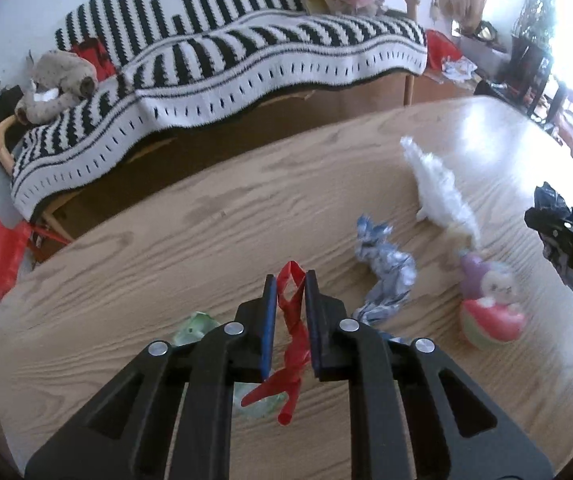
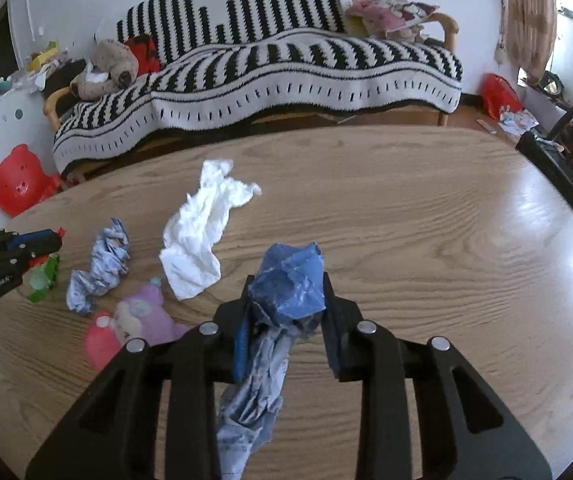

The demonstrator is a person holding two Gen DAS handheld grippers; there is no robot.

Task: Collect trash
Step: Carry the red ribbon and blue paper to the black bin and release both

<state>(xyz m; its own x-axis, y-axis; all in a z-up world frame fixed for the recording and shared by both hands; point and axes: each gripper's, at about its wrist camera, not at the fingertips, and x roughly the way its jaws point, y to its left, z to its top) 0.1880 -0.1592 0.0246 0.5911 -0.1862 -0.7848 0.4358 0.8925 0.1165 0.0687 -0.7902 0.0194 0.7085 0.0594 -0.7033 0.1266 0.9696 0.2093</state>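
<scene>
Risking a drop on both sides: left gripper (image 1: 290, 312) clenching only a thin red wrapper strip (image 1: 292, 336), most of it dangling below the pads, likely slipping out on any jerk; right gripper (image 2: 286, 308) clamping a bulky blue crumpled bag (image 2: 290, 284) by its upper wad, long tail hanging under, possibly snagging the wooden table (image 2: 426, 240). Leaving white tissue (image 2: 200, 236), blue-white wrapper (image 2: 100, 272) and green scrap (image 2: 44, 276) lying loose ahead-left of the right jaws, beside a pink toy (image 2: 134, 320).
</scene>
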